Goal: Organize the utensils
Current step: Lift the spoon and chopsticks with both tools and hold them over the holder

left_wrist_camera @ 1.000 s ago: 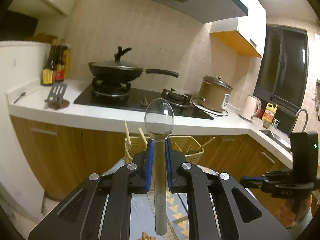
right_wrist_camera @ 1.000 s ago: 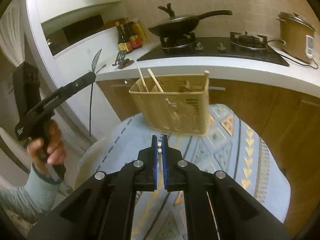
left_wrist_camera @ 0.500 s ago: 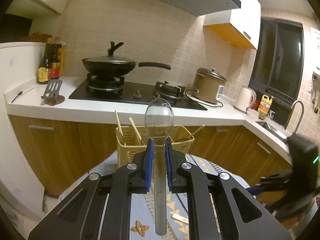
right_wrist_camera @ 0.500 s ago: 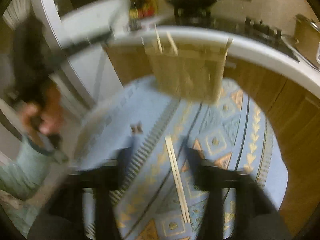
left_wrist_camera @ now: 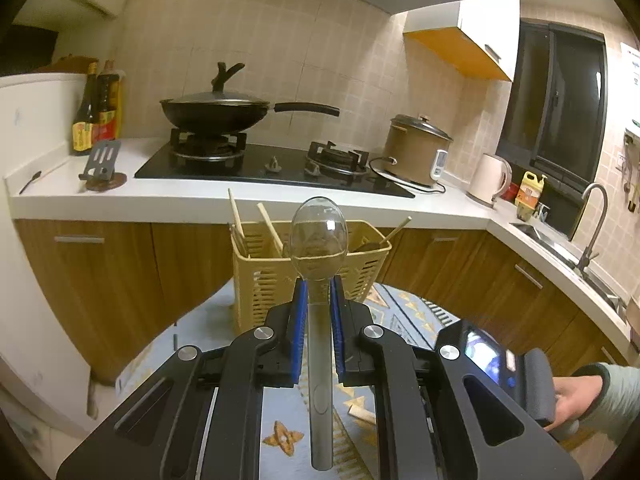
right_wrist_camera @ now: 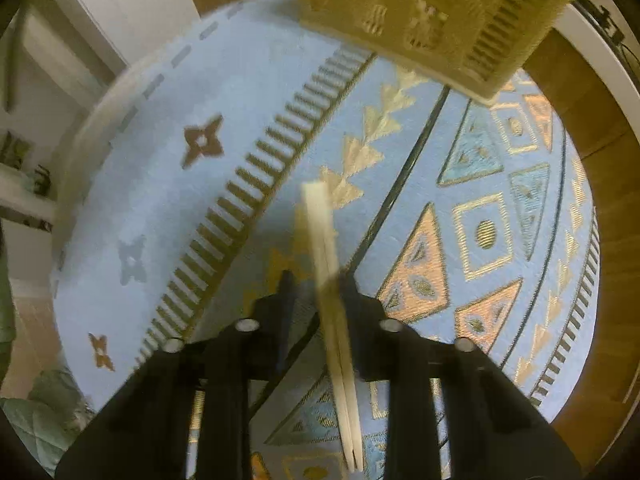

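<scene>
Between your left gripper (left_wrist_camera: 319,288) fingers sits a clear spoon (left_wrist_camera: 319,240), pinched tight, bowl up. Your right gripper (right_wrist_camera: 316,284) is wide open around the chopsticks (right_wrist_camera: 332,292), pointing down at the table (right_wrist_camera: 160,184).

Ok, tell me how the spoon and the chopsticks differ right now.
The spoon is clear plastic; the chopsticks are pale wood. The spoon is clamped in the left gripper, off the table; the chopsticks lie flat on the tablecloth between the open fingers of the right gripper. Neither is in the basket.
</scene>
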Demonstrator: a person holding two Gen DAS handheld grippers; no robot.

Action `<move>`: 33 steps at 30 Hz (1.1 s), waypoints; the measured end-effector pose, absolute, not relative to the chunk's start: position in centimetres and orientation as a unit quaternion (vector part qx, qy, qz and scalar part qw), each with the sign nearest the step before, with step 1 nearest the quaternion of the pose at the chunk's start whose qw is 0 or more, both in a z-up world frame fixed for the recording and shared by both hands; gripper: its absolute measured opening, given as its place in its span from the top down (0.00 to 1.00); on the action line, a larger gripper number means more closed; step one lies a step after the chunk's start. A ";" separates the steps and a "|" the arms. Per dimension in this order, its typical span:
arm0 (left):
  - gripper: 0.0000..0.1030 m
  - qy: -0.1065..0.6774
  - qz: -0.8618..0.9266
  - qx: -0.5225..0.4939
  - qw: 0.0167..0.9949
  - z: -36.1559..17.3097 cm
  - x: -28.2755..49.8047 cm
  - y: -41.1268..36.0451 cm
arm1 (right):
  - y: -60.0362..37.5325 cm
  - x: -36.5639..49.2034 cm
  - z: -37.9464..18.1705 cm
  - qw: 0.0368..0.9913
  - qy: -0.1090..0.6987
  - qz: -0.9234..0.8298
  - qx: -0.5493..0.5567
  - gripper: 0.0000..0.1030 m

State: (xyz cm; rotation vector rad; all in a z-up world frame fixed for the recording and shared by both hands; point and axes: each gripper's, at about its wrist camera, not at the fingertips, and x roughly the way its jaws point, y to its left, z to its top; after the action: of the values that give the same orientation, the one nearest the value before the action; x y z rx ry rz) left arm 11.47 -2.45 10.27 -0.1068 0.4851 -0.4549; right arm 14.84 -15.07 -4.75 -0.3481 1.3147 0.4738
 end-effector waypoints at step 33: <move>0.91 0.099 -0.230 -0.136 0.959 17.5 16.4 -0.5 | -20.4 17.6 17.4 0.918 0.291 0.268 0.039 0.97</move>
State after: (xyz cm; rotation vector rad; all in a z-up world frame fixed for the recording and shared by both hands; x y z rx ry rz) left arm 16.41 -0.47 17.46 -0.2755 0.2017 -0.4666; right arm 17.55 -20.41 17.41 0.0808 0.5991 0.5509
